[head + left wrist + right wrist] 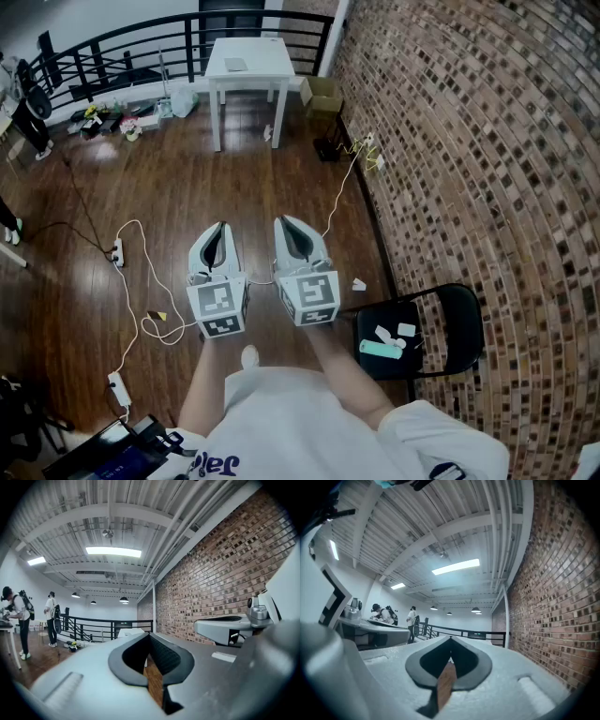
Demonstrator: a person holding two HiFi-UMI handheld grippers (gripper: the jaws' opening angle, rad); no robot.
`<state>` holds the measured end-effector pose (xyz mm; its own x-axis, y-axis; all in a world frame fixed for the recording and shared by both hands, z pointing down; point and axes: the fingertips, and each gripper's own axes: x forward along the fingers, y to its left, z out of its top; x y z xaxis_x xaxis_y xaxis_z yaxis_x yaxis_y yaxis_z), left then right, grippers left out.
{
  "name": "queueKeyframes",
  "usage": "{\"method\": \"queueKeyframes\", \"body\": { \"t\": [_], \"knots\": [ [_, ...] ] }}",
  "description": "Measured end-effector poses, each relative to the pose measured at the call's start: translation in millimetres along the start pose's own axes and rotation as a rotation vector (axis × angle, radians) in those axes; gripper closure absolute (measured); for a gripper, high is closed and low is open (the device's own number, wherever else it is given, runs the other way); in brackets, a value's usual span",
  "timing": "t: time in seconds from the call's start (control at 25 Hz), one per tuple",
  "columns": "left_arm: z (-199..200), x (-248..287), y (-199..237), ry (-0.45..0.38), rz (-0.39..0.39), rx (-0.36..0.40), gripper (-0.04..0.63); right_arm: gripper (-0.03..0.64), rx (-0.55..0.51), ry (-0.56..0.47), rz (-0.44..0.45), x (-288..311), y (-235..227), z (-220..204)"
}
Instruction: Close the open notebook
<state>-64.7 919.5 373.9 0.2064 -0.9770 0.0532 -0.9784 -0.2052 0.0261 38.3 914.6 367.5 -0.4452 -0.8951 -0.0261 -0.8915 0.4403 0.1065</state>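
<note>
Glossy plank floor (75, 309), rough brick wall (487, 141), left gripper (221, 226) and right gripper (284, 222) both pressed together, empty

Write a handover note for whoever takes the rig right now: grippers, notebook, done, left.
Left gripper: shut, empty, held level.
Right gripper: shut, empty, level beside it.
Things: no open notebook can be made out. A flat pale thing lies on the white table far ahead, too small to identify.
Done: nothing visible.
Left: find the notebook, reach it and close it.

Left gripper (220, 228) and right gripper (286, 225) hover above a wooden floor (234, 178).
</note>
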Motion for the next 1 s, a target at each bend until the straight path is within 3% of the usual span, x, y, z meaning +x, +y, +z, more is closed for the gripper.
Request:
{"method": "queueKeyframes", "body": {
  "t": [0.2, 0.32, 0.4, 0.56, 0.72, 0.84, 1.0],
  "knots": [
    [0.6, 53.4, 43.5, -0.027, 0.016, -0.024, 0.589, 0.634, 0.012, -0.014, -0.041, 55.7, -6.3, -2.0],
    [-15.1, 82.5, 39.9, -0.034, -0.046, 0.028, 0.581, 0.634, 0.086, 0.028, -0.024, 81.6, -24.2, -20.4],
    [-20.6, 107.0, 35.3, -0.021, -0.074, 0.024, 0.581, 0.634, 0.125, 0.046, -0.041, 104.8, -45.1, -33.4],
    [-28.3, 169.5, 38.1, 0.009, -0.047, 0.031, 0.581, 0.634, 0.116, 0.043, -0.053, 162.4, -87.7, -48.6],
    [-16.4, 248.0, 34.7, 0.017, 0.025, 0.042, 0.581, 0.634, 0.158, 0.022, 0.117, 223.6, -121.8, -39.6],
    [11.2, 306.8, 23.7, -0.02, 0.067, 0.042, 0.583, 0.634, 0.156, -0.068, 0.28, 262.6, -133.7, -6.7],
    [36.3, 355.7, 4.7, -0.117, 0.029, 0.046, 0.581, 0.632, 0.135, -0.091, 0.282, 297.7, -176.1, -10.3]
  ]
}}
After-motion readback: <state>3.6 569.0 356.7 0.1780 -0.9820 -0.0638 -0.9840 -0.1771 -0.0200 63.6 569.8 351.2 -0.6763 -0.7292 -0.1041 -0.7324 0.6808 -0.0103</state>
